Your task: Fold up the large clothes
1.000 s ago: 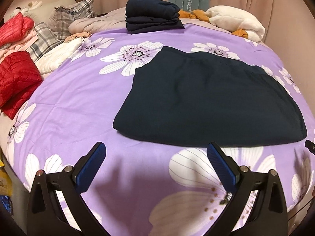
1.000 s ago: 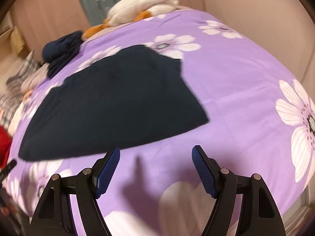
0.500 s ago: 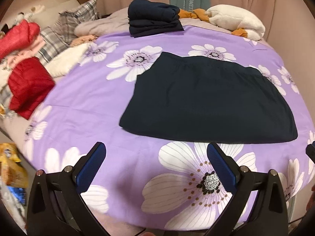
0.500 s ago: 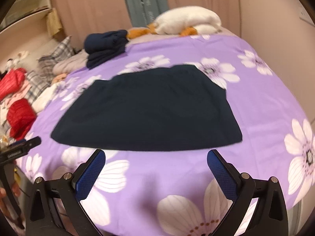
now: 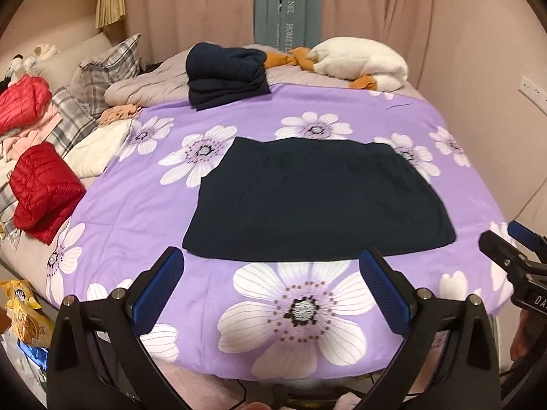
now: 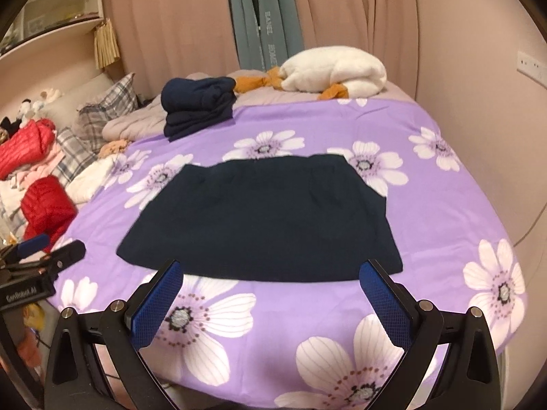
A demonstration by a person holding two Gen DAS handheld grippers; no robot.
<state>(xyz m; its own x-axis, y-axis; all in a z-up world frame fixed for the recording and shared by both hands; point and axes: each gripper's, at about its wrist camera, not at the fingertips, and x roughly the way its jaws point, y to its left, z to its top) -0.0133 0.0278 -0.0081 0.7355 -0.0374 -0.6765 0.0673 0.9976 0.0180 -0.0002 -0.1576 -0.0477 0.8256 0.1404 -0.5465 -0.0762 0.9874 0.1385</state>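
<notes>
- Both grippers have pulled up and back from the bed since a second ago, so way more of the purple flower-print bedspread (image 5: 143, 205) shows now.
- Left gripper (image 5: 273, 283) is spread wide, nothing in it.
- Right gripper (image 6: 273, 287) likewise, wide and empty.
- Folded dark navy fabric garment (image 5: 318, 201) lies flat mid-bed, untouched.
- Stack of folded navy clothes (image 5: 225, 75) sits at the far edge, red quilted jacket (image 5: 44, 188) off to the left.

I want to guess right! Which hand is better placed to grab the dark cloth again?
Neither clearly. The left gripper and right gripper both hang open, level with the near edge of the dark garment.
</notes>
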